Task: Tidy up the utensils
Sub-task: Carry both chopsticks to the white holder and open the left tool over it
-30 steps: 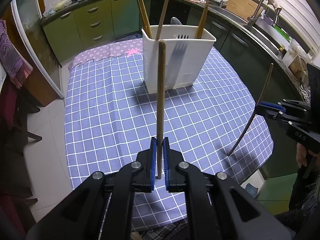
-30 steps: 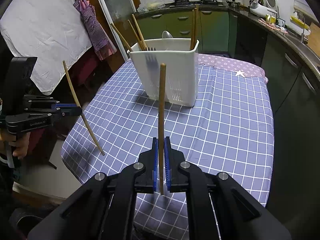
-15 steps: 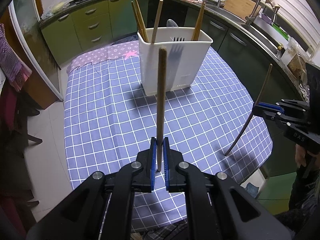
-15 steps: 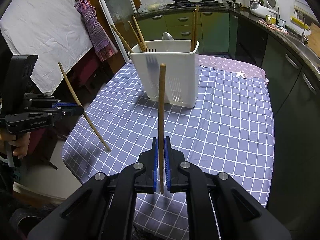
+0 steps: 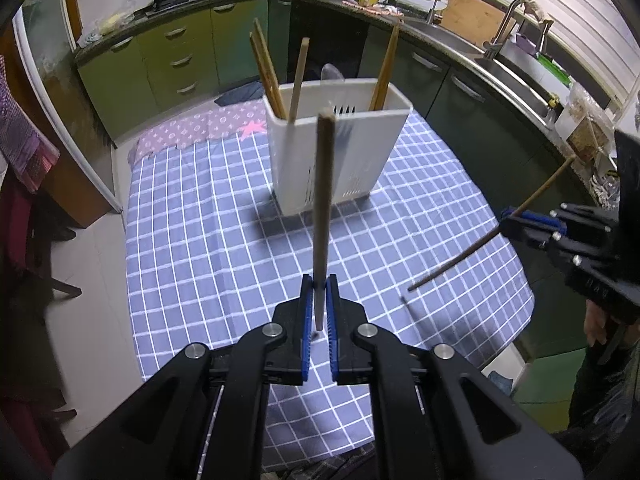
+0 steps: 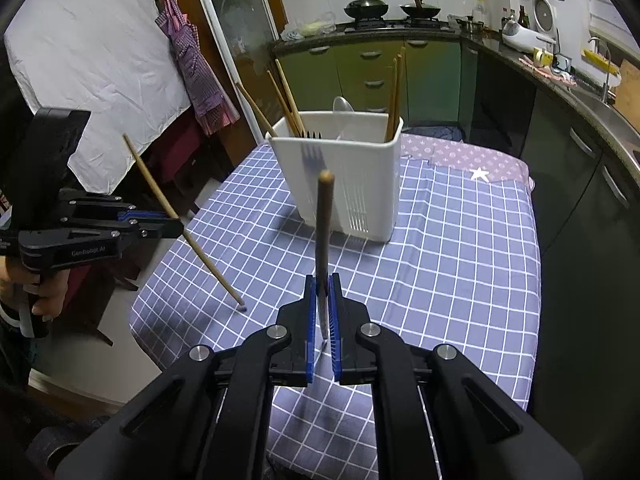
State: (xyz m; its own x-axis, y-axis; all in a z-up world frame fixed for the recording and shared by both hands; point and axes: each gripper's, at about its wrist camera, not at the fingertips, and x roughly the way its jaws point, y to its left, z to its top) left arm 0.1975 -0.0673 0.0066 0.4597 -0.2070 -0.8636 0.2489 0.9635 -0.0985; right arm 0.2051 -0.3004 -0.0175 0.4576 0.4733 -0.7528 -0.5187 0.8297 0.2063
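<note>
Here, each claw grips one chopstick.
Left claw (image 5: 319,312) and right claw (image 6: 322,312) clench chopsticks above the surface's (image 5: 224,240) near edge, short of the caddy (image 5: 338,160).

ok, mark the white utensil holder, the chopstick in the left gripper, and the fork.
white utensil holder (image 5: 352,148), left wrist view, front wall.
chopstick in the left gripper (image 5: 323,208), left wrist view, mid shaft.
fork (image 6: 313,135), right wrist view, tines above the rim.
</note>
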